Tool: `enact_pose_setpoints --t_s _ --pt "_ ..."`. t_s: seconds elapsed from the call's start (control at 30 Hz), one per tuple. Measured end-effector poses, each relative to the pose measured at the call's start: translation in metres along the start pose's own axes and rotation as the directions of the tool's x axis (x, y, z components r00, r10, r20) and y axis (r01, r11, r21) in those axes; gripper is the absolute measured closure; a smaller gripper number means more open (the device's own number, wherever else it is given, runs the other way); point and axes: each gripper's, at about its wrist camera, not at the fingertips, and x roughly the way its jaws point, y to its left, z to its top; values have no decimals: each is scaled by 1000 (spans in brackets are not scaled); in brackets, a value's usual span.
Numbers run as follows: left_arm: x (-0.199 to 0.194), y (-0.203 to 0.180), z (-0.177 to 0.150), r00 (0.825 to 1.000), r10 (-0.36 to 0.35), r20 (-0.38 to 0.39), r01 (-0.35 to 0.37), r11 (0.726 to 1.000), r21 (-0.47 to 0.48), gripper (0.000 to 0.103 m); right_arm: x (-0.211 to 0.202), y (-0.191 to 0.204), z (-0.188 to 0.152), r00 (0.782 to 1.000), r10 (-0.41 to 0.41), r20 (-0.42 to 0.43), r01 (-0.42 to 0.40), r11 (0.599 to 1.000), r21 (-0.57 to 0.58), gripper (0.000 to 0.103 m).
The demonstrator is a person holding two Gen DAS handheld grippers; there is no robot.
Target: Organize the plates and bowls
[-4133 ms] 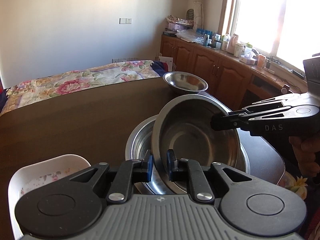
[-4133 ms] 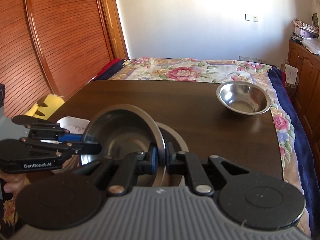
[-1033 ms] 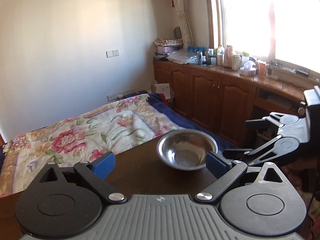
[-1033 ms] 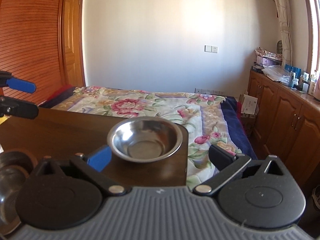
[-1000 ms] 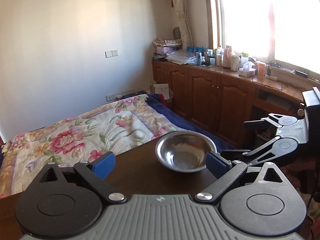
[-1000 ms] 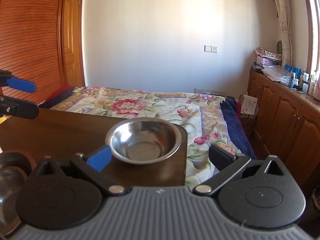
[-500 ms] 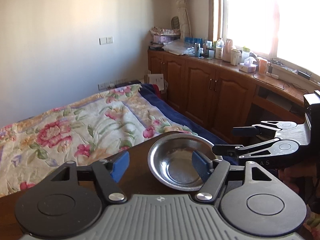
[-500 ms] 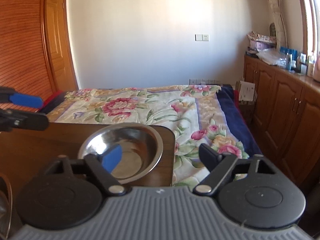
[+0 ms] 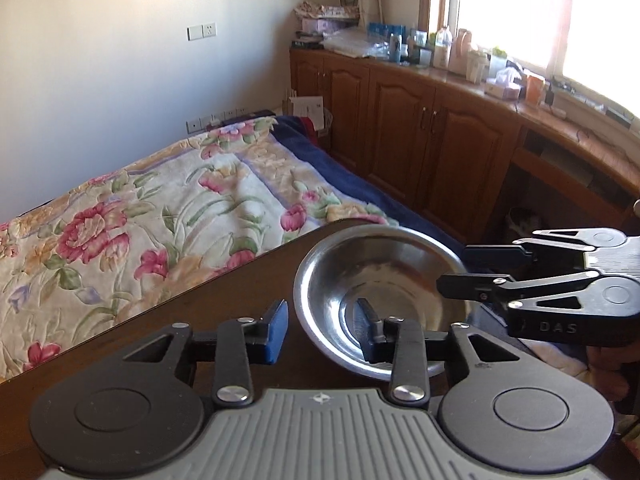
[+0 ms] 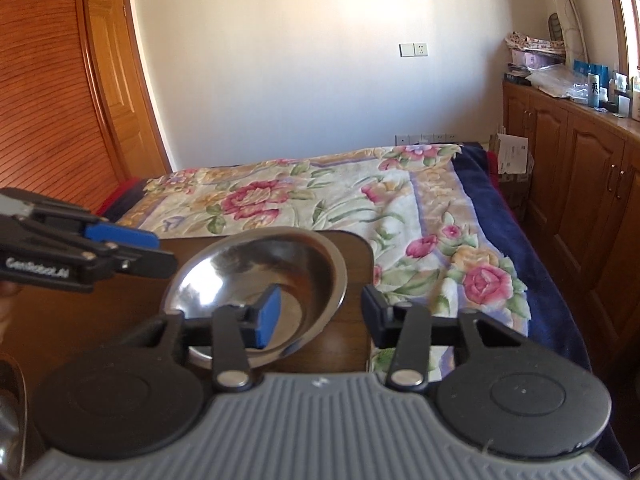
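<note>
Upright steel bowl point(image 9: 380, 276) on table point(image 9: 224, 312) corner, mouth up, round.

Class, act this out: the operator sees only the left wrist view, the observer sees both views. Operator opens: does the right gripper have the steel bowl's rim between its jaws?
Observer: Yes. The right gripper straddles the rim of the round steel bowl, blue pad inside and the other finger outside. The pads are not pressing yet, and the jaws have just been closing.
Operator: Any other dishes nearby?
Observer: Part of another shiny metal dish shows at the lower left edge.
Operator: What stands beyond it?
Observer: A slatted wooden door on the left.
</note>
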Motion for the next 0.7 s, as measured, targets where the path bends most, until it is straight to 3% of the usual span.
enact_pose_setpoints --t_s 0.17,0.33,0.47,0.6,0.7 --pt "18 6 2 999 11 -48 -12 1000 -13 65 2 2 1 1000 6 -22 -6 1000 -6 63" --pt "31 11 4 994 -11 -108 7 999 -39 78 4 -2 0 999 21 -45 -20 1000 23 64" --pt "35 12 6 992 -30 -119 23 998 -54 85 8 -9 -3 996 53 -67 -47 995 90 66" --pt "31 8 5 994 -43 -103 38 998 -54 86 7 -7 -5 994 75 -78 -65 991 116 80" --pt "21 7 5 995 -49 -88 45 998 -51 88 5 -7 -5 995 56 -80 -46 992 117 83"
